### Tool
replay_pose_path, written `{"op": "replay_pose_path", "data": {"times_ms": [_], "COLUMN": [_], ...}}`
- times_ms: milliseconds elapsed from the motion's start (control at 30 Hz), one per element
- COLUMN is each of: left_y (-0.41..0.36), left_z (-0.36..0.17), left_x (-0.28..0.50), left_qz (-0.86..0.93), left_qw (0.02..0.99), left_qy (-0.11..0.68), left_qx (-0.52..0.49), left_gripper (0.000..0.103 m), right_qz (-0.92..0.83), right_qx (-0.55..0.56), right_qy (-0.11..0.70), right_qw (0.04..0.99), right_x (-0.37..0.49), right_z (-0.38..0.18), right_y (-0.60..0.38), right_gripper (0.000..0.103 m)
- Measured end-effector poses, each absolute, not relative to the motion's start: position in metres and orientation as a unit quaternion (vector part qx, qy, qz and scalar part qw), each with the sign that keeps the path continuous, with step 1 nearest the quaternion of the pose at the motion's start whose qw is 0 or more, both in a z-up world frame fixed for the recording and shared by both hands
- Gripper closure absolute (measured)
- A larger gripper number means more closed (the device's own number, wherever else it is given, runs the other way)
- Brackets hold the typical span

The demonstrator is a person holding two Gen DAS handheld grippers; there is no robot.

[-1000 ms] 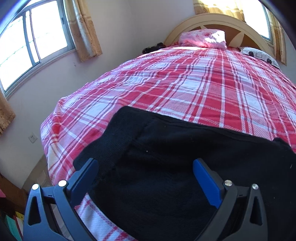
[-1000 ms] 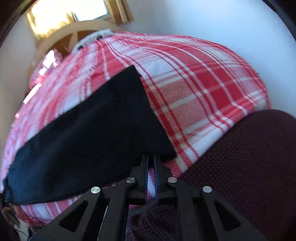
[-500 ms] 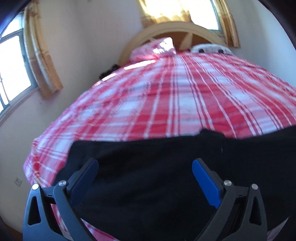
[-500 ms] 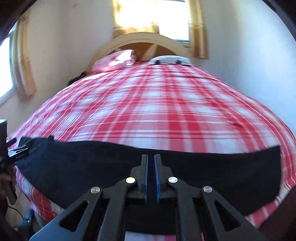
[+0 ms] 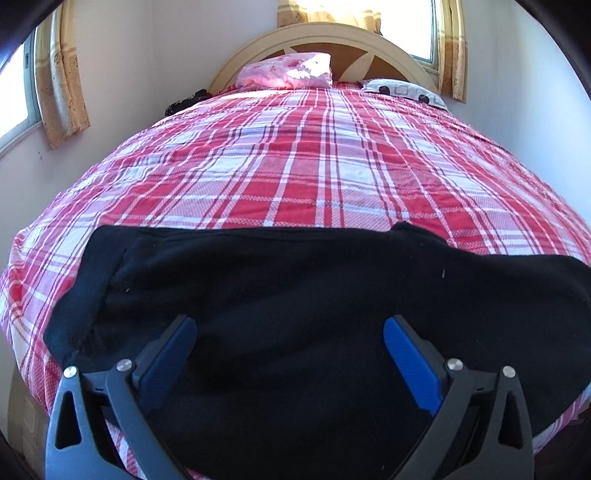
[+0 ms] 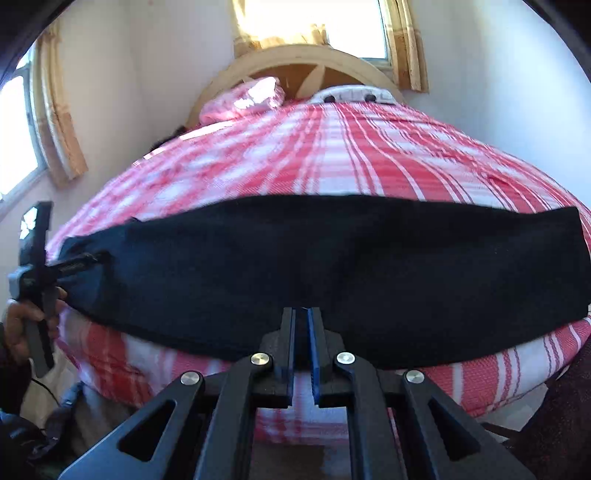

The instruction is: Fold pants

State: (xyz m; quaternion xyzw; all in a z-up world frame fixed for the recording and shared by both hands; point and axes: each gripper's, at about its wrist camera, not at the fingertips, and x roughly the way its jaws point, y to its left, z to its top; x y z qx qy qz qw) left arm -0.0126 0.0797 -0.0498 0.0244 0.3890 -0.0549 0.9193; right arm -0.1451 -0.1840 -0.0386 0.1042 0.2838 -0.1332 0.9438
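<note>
The black pants (image 6: 332, 266) lay stretched as a long dark band across the near end of the bed (image 5: 303, 173), on a red and white checked cover, with one end toward the left edge of the bed and the other toward the right. In the left wrist view the fabric filled the lower part of the picture, and a wide band, which looked like the waistband, ran down its left side. The left gripper (image 5: 290, 332) stood over that end with its jaws spread wide, the blue pads (image 5: 410, 362) far apart and nothing pinched between them; whether the pads rested on the cloth could not be told. In the right wrist view the same gripper showed at the far left, held in the person's hand (image 6: 22, 325), its tip at the left end of the pants. The right gripper (image 6: 303, 314) sat at the near long edge of the pants, roughly midway along the band, with its jaws nearly shut and only a thin slit between the blue pads. Whether any cloth was caught in that slit could not be made out, as the tips stood dark against the dark fabric. At the head of the bed a pink pillow (image 5: 288, 70) and a white spotted pillow (image 5: 402, 90) leaned by the curved wooden headboard (image 5: 317, 33), under a bright window with yellow curtains (image 5: 62, 85).
</note>
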Motion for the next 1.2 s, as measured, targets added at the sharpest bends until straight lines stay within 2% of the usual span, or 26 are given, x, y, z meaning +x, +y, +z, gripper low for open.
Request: {"op": "replay_pose_path", "data": {"times_ms": [167, 267, 300, 333, 400, 500, 633, 800, 933, 1067, 1133, 1200], "left_y": [0.132, 0.184, 0.201, 0.225, 0.262, 0.29, 0.259, 0.237, 0.256, 0.264, 0.253, 0.235], "left_z": [-0.045, -0.05, -0.051, -0.049, -0.045, -0.037, -0.026, -0.018, -0.005, -0.001, 0.001, -0.002], "left_x": [-0.024, -0.021, -0.022, -0.024, -0.028, -0.031, -0.038, -0.042, -0.036, -0.016, -0.004, 0.009], "left_qz": [-0.001, 0.084, 0.112, 0.147, 0.131, 0.086, 0.067, -0.036, 0.019, 0.055, 0.045, 0.042], "left_qw": [0.931, 0.924, 0.922, 0.918, 0.919, 0.918, 0.929, 0.933, 0.943, 0.94, 0.942, 0.944], "left_qy": [0.365, 0.372, 0.371, 0.367, 0.371, 0.374, 0.359, 0.357, 0.331, 0.326, 0.321, 0.32], "left_qx": [0.018, 0.024, 0.025, 0.02, -0.032, -0.102, -0.051, 0.007, -0.032, -0.089, -0.089, -0.066], "left_gripper": [0.0, 0.0, 0.0, 0.0, 0.0, 0.0, 0.0, 0.0, 0.0, 0.0, 0.0, 0.0], "right_qz": [-0.071, -0.031, -0.038, -0.04, -0.013, 0.028, 0.054, 0.068, 0.024, -0.029, -0.028, -0.035], "right_qx": [0.114, 0.124, 0.128, 0.131, 0.127, 0.131, 0.125, 0.135, 0.095, 0.107, 0.135, 0.148], "right_qy": [0.278, 0.33, 0.322, 0.307, 0.313, 0.305, 0.298, 0.294, 0.27, 0.295, 0.32, 0.293], "right_qw": [0.951, 0.935, 0.937, 0.942, 0.941, 0.943, 0.945, 0.944, 0.958, 0.949, 0.937, 0.944], "right_x": [-0.121, -0.098, -0.099, -0.104, -0.105, -0.106, -0.097, -0.093, -0.092, -0.084, -0.078, -0.087], "right_z": [-0.036, -0.062, -0.066, -0.066, -0.064, -0.055, -0.048, -0.043, -0.035, -0.048, -0.054, -0.046], "right_y": [-0.15, -0.13, -0.125, -0.12, -0.112, -0.102, -0.085, -0.075, -0.079, -0.099, -0.11, -0.12], "right_gripper": [0.096, 0.095, 0.091, 0.075, 0.061, 0.061, 0.061, 0.061, 0.061, 0.061, 0.061, 0.061]}}
